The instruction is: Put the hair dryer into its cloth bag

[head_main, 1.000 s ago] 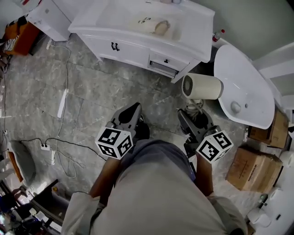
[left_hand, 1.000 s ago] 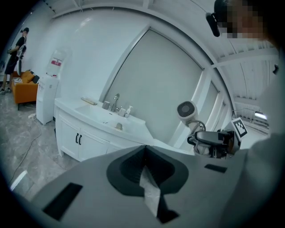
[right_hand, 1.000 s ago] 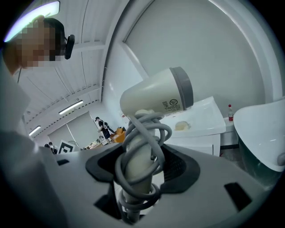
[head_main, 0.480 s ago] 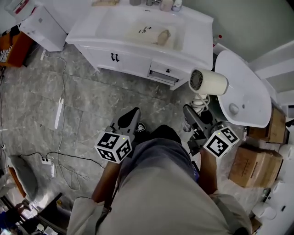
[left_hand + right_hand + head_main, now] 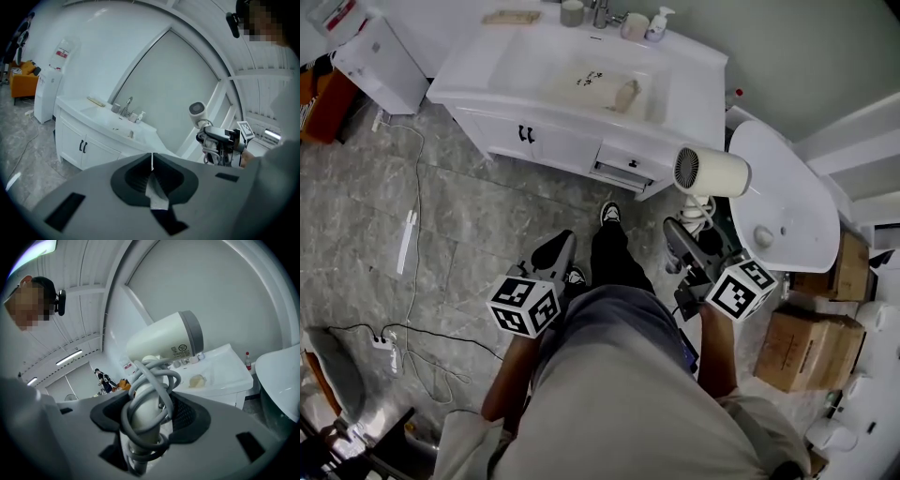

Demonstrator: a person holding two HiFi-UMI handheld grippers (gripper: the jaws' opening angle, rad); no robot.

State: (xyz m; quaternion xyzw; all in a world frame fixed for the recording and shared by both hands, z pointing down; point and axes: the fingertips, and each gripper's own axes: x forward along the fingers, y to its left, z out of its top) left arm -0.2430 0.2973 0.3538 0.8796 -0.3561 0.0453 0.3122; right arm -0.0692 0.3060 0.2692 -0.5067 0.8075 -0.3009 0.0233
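Note:
My right gripper [image 5: 686, 236] is shut on the handle of a cream hair dryer [image 5: 712, 172], whose grey cord is coiled round that handle. In the right gripper view the hair dryer [image 5: 164, 341] stands upright between the pads of the right gripper [image 5: 150, 413], barrel level. My left gripper [image 5: 555, 247] hangs above the floor to its left, and the left gripper view shows this left gripper [image 5: 152, 161] shut, with only a thin pale sliver at the seam. A pale cloth with dark print [image 5: 592, 81] lies in the vanity basin; I cannot tell if it is the bag.
A white vanity [image 5: 487, 89] with faucet and soap bottle [image 5: 656, 22] stands ahead. A white oval fixture [image 5: 778, 202] is at right, with cardboard boxes [image 5: 806, 352] nearer me. Cables and a power strip [image 5: 405, 242] lie on the grey stone floor at left. The person's shoe [image 5: 610, 214] steps forward.
Both grippers have moved closer to the vanity, the hair dryer still held in the right one. The person's leg has stepped forward between them.

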